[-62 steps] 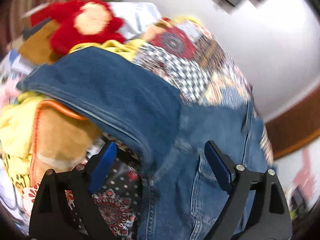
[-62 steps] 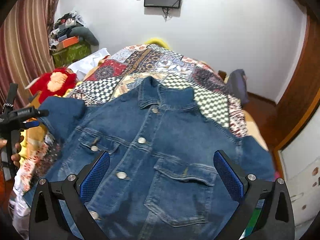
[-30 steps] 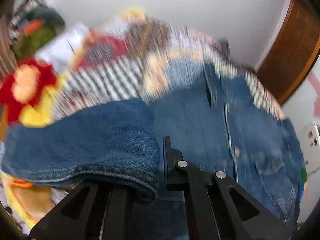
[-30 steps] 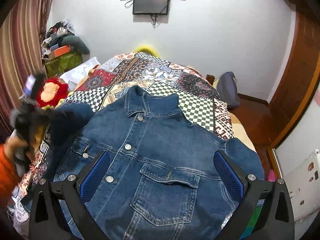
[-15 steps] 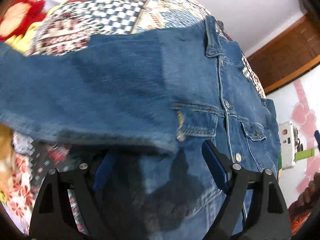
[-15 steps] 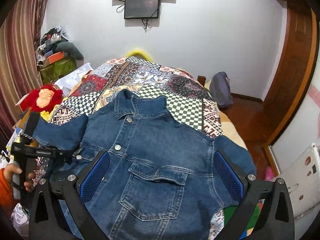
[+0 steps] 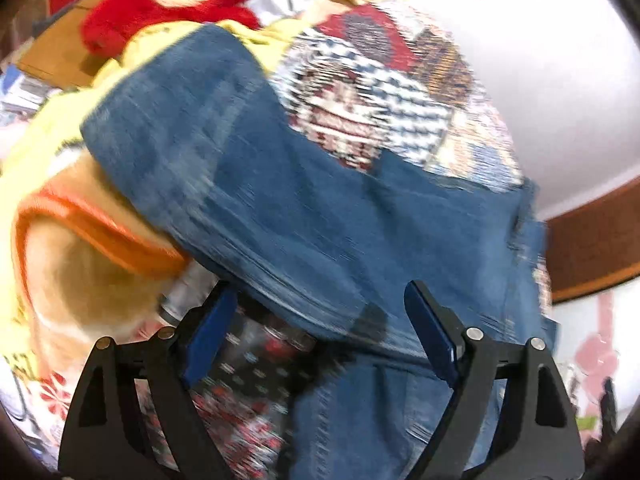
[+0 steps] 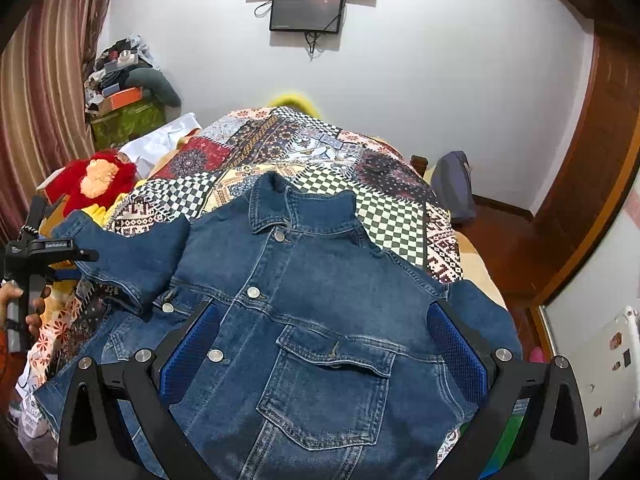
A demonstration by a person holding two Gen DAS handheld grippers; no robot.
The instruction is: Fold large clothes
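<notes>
Denim jacket lies front-up and buttoned on the patchwork bedspread, collar toward the wall, hem toward me. Its sleeve on my left side is folded in partway, cuff lying beside the chest, edge hanging over the bed's side.

My left gripper sits just short of that sleeve: jaws spread wide, nothing pinched between the blue pads (they have just been opening, and the denim sits beyond the tips, not pressed). Left view is motion-blurred, so I cannot tell whether the tips touch the cloth. From the right wrist view I see the left gripper at the jacket's left edge, held by a hand with an orange sleeve below it, pointing steeply down toward the bed.

My right gripper hovers over the jacket's lower chest, jaws spread wide on either side of the flap pocket, gripping nothing, tilted down toward the cloth.

Red plush toy sits left of the jacket, past the sleeve.
</notes>
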